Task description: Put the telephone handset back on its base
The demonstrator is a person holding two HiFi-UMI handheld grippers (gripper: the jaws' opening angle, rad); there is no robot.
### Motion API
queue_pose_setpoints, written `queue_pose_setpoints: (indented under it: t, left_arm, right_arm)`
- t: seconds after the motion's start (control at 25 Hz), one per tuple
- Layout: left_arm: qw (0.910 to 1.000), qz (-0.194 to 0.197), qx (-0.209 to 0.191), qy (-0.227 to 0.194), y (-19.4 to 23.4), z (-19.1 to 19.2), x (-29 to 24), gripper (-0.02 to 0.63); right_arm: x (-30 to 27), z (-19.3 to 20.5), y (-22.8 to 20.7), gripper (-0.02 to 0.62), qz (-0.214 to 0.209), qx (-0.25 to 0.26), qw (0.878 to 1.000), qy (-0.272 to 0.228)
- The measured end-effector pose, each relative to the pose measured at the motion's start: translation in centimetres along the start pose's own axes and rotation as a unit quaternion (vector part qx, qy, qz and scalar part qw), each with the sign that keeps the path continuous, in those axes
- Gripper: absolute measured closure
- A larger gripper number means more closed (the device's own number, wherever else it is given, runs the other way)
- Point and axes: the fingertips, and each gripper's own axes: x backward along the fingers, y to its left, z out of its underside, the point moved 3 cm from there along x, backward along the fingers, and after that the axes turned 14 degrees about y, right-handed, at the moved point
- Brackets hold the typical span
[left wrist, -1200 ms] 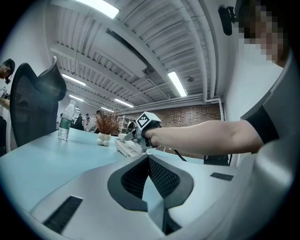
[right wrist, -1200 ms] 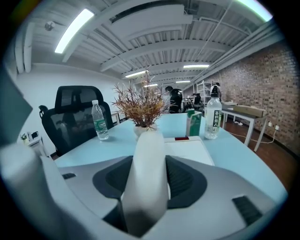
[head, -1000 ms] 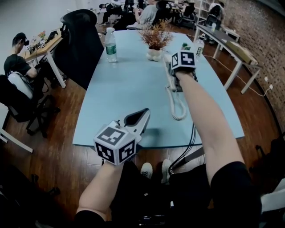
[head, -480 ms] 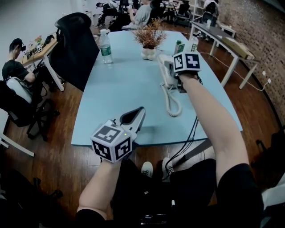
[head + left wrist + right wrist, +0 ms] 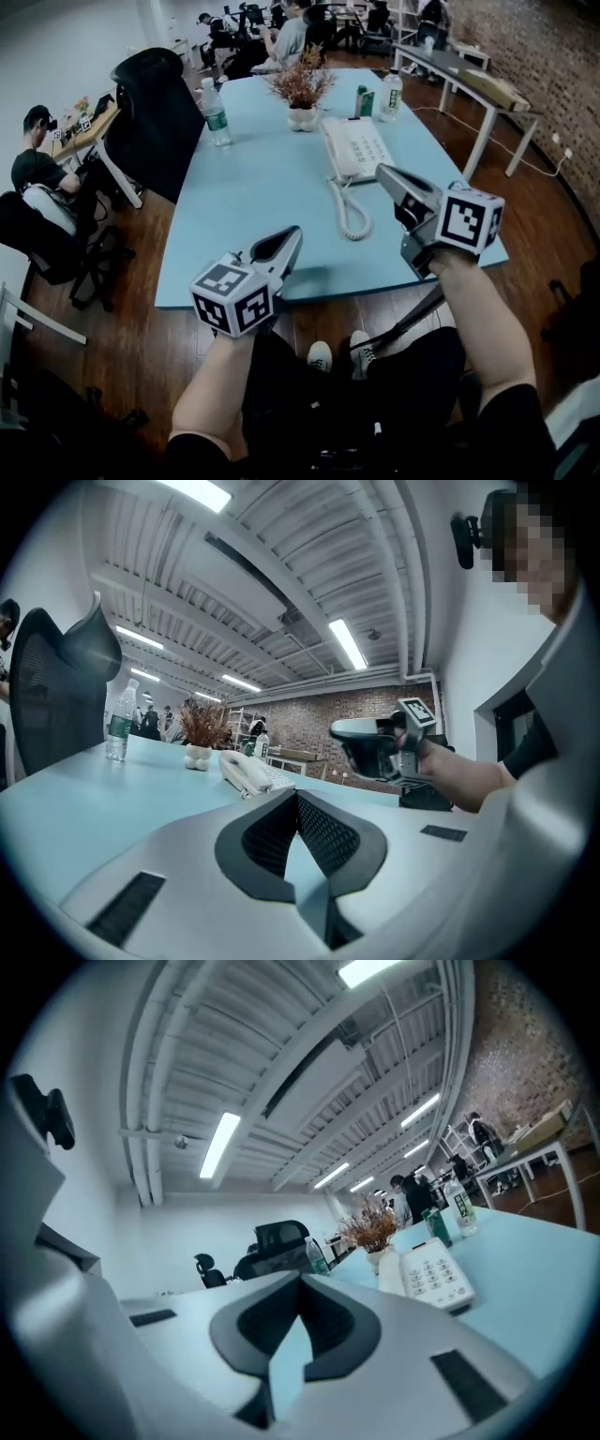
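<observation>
The white telephone (image 5: 361, 148) lies on the light-blue table (image 5: 253, 197), and its handset (image 5: 333, 150) rests in the cradle along the base's left side. The coiled cord (image 5: 349, 214) trails toward the front edge. My right gripper (image 5: 382, 173) hovers near the table's front right, apart from the phone, shut and empty. My left gripper (image 5: 293, 233) is at the front edge, shut with nothing in it. In the right gripper view the phone (image 5: 433, 1277) lies ahead of the jaws (image 5: 302, 1290). The left gripper view shows the phone (image 5: 246, 772) and the right gripper (image 5: 364, 740) beyond its own jaws (image 5: 298, 803).
A water bottle (image 5: 215, 112), a potted dry plant (image 5: 301, 94), a green carton (image 5: 361, 101) and a second bottle (image 5: 392, 96) stand at the table's far end. A black office chair (image 5: 155, 103) is at the left side. People sit at desks beyond.
My right gripper has let go at the telephone and drawn back toward the table's front right edge. The handset stays on the base. The left gripper has hardly moved.
</observation>
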Motion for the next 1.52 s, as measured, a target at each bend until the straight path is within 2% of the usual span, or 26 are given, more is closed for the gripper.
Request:
queue_pose_setpoints:
  t: [0.12, 0.24, 0.44, 0.56, 0.92, 1.52]
  left_arm:
    - [1.0000, -0.001, -0.008, 0.000, -0.5, -0.2, 0.0, 0.611]
    - [0.9998, 0.002, -0.018, 0.003, -1.4, -0.3, -0.2, 0.611]
    - [0.9996, 0.007, -0.027, 0.004, -2.0, -0.3, -0.5, 0.611]
    - [0.9996, 0.008, -0.026, 0.004, -2.0, -0.1, -0.5, 0.611]
    - [0.9996, 0.010, -0.025, 0.003, -2.0, -0.3, -0.3, 0.611]
    - [0.9996, 0.011, -0.023, 0.010, -1.9, 0.2, -0.8, 0.611]
  right_arm:
    - [4.3, 2.0, 1.9, 0.591, -0.025, -0.019, 0.999, -0.026]
    - [6.5, 4.3, 2.9, 0.591, -0.038, -0.013, 0.998, -0.042]
    - [6.0, 8.1, 1.3, 0.591, -0.020, 0.020, 1.000, -0.005]
    - [6.4, 8.2, 0.7, 0.591, -0.009, 0.020, 1.000, -0.001]
    - [4.9, 10.3, 2.0, 0.591, -0.020, 0.037, 0.998, 0.040]
    - [4.5, 10.9, 1.3, 0.591, -0.016, 0.036, 0.998, 0.048]
